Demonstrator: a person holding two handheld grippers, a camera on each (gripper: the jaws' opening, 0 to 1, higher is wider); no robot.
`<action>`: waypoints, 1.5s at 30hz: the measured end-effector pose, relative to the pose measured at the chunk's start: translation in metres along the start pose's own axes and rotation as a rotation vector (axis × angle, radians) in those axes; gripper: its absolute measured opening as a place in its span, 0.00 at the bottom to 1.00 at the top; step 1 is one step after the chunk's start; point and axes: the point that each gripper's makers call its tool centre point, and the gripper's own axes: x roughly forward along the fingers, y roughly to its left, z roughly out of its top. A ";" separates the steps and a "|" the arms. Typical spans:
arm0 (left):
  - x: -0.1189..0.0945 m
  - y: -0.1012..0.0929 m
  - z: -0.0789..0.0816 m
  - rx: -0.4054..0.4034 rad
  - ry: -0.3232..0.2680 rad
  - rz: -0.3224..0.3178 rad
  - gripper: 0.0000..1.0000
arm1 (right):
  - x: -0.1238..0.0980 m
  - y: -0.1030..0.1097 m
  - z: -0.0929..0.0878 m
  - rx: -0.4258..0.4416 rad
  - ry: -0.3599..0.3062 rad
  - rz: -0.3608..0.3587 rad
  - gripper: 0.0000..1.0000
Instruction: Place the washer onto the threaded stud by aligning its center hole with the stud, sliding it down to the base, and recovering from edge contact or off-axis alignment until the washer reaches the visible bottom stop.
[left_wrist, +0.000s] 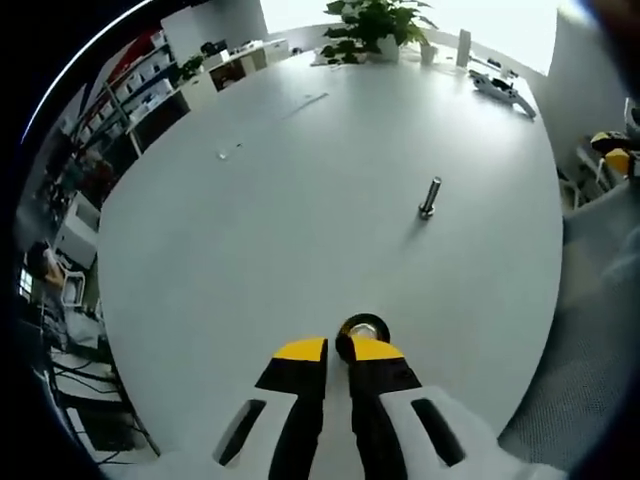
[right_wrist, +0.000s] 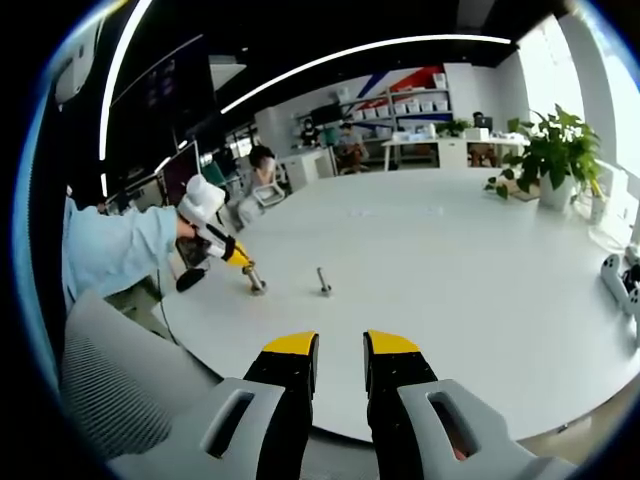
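Already the left gripper (left_wrist: 338, 352) has its fingers clenched on the washer (left_wrist: 362, 329), low over the counter (left_wrist: 250, 230), apart from the stud (left_wrist: 430, 196); the edge-on grip risks tilt and snagging. Right gripper (right_wrist: 340, 345) fingers hang released.

A potted plant (left_wrist: 375, 25) stands at the white table's (left_wrist: 250, 230) far edge

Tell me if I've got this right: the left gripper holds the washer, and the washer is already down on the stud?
Not quite. The left gripper does hold the washer, but the washer is not on the stud yet. The left gripper view shows the stud standing bare on the table, well apart from the washer.
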 end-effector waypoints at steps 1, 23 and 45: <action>0.000 0.001 0.000 0.005 0.001 0.002 0.10 | 0.000 0.000 0.000 0.000 0.000 0.000 0.20; -0.001 0.008 0.008 -0.069 -0.060 -0.005 0.11 | 0.000 -0.001 0.000 0.003 -0.006 0.000 0.20; -0.063 0.021 0.025 -0.145 -0.255 0.130 0.14 | 0.001 0.001 -0.001 -0.010 -0.001 0.015 0.20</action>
